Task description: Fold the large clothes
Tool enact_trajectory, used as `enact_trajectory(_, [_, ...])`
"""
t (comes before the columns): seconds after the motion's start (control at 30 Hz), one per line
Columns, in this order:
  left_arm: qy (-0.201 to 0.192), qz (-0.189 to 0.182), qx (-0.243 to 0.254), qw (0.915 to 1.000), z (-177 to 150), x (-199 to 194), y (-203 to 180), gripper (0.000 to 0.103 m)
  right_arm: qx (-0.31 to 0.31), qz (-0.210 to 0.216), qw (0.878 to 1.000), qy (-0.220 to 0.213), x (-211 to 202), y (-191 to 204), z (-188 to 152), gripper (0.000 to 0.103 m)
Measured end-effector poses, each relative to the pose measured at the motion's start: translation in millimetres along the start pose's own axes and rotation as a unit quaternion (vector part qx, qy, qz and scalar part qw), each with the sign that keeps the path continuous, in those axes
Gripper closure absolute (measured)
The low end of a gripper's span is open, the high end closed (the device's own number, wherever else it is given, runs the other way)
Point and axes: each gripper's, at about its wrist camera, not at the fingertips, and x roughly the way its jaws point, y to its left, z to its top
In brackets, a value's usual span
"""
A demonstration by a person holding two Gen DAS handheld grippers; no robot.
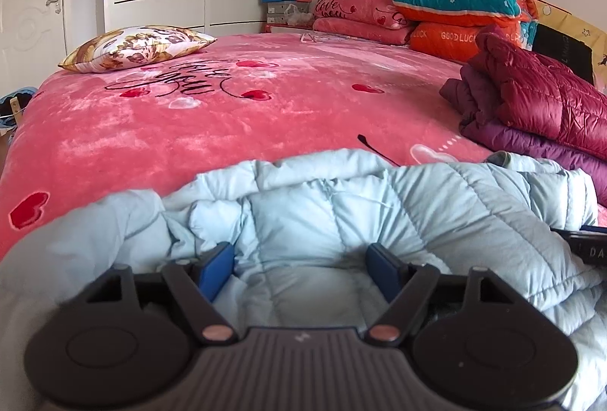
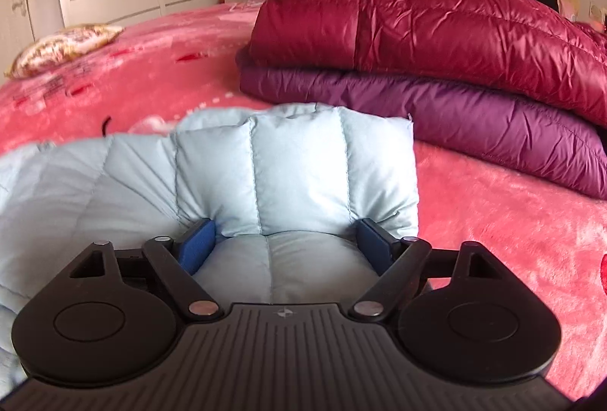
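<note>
Blue jacket [image 1: 341, 217] on bed [image 1: 159, 130], bunched under both tools, fold unfinished by my read. Red jacket [image 2: 436, 16] on purple jacket [image 2: 436, 115], folded stack, done. Left gripper [image 1: 303, 268] wide open over padding; can't tell if pinching. Right gripper [image 2: 286, 238] wide too, blue panel puffed between jaws; grip unclear.

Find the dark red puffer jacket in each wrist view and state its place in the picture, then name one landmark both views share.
Left wrist view: the dark red puffer jacket lies at the right edge, mid-height, on top of a purple jacket.
Right wrist view: it fills the upper right, again stacked on the purple jacket.
Shared landmark: the floral pillow, on the pink bedspread at the left in both.
</note>
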Motion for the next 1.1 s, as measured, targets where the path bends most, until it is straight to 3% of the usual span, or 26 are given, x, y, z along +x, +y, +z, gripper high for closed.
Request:
enact_trajectory(0.23, [-0.009,-0.008,-0.006,0.9999,2,-7,2,0.026,-0.007,-0.003,1.000,-0.003,0,6,-2,0.000])
enact_trajectory(0.4, [-0.043,-0.030,-0.017,0.9985,5,-28,6,0.026,0.003,-0.012,1.000,-0.001,-17,8,1,0.000])
enact_trajectory(0.67, [-0.107,-0.046,-0.013,0.9931,5,-85,12,0.025,0.050,-0.033,0.998,-0.007,-79,10,5,0.000])
enact_trajectory(1.1, [-0.103,-0.037,-0.042,0.9931,-13,-176,25,0.025,0.067,-0.048,0.995,-0.061,-209,7,-12,0.000])
